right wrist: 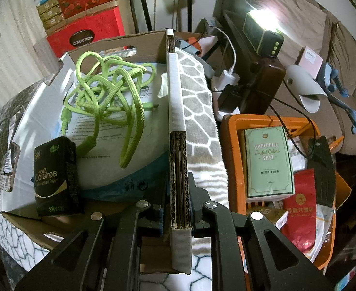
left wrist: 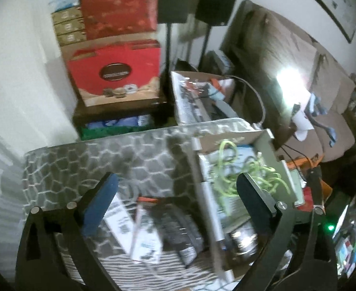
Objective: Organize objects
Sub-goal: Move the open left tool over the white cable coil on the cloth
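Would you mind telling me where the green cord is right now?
The green cord lies tangled inside the cardboard box, left of centre in the right wrist view, on a white printed sheet just above the black tissue pack.

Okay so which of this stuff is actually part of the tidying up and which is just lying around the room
Part of the job:
cardboard box, its wall clamped by the right gripper
green cord inside it
black tissue pack inside it
left gripper, open and empty

Just lying about:
red gift boxes
slipper
orange basket
power strip
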